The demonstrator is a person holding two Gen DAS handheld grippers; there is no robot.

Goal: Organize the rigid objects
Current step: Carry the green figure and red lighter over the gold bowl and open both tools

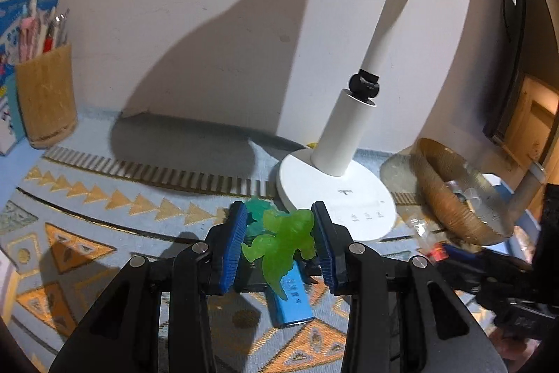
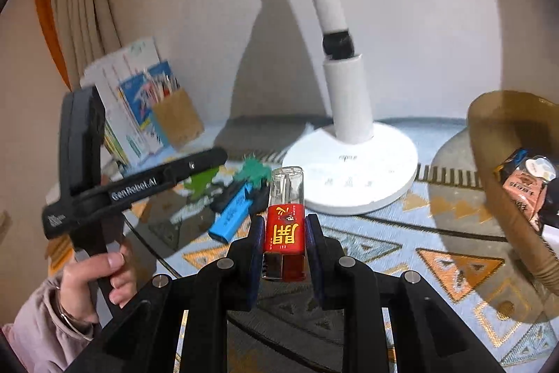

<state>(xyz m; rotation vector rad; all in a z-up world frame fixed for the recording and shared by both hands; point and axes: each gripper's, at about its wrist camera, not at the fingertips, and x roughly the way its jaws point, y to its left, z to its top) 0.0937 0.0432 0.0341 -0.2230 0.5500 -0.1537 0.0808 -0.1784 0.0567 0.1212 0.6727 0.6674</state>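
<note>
A: Left wrist view: left gripper [image 1: 279,243] is clamped on the green dinosaur [image 1: 283,240], lifted over the blue lighter [image 1: 291,299] on the mat [image 1: 87,198].

B: Right wrist view?

A: Right gripper [image 2: 284,243] is clenched on the red lighter [image 2: 284,226], near the lamp base [image 2: 349,170]. The basket [image 2: 489,163] sits to the right.

B: Tip?

A: Probably carry both level to the basket, 1 at a time, and release low.

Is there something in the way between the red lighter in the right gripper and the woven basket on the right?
Nothing visible blocks it. The red lighter is held in the right gripper; only bare patterned cloth lies between it and the woven basket.
</note>
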